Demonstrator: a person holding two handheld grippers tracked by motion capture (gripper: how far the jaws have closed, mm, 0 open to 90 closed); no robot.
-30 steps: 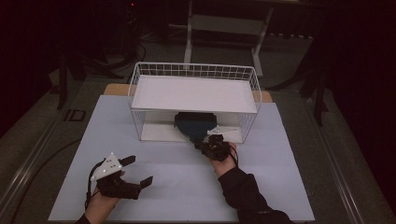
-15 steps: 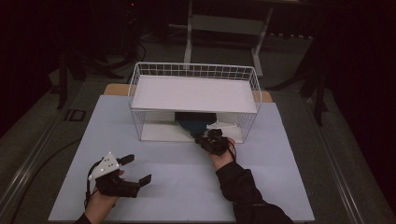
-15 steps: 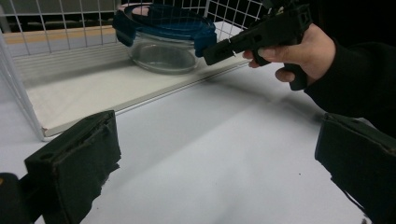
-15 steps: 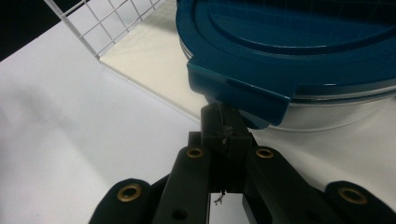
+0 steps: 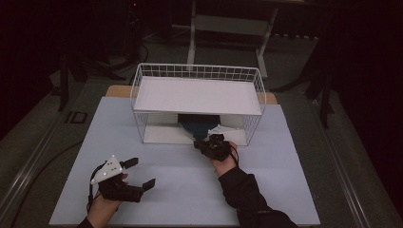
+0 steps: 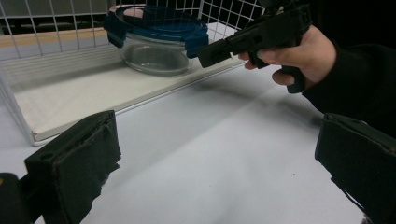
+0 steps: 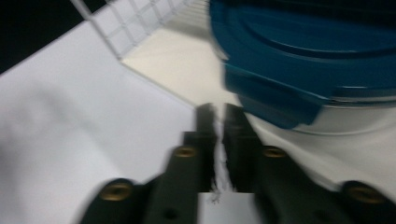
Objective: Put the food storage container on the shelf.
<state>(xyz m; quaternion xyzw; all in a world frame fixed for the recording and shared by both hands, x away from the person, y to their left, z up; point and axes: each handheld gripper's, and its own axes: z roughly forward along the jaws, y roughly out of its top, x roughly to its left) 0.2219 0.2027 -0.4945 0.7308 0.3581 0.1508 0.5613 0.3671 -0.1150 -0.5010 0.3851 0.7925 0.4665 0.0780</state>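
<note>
presently the glass container (image 6: 156, 44) with blue lid (image 7: 308, 56) sits on the lower shelf of the wire rack (image 5: 197, 102), directly ahead of the right gripper (image 5: 205, 145), jaws nearly closed, empty. left gripper (image 5: 140, 173) rests wide, well apart.

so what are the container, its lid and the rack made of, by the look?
Container: clear glass or hard plastic, see-through and glossy; can't tell which. Lid: blue plastic, smooth, with moulded clip flaps. Rack: thin wire grid, white coated, probably metal, with flat matte white shelf boards.
</note>
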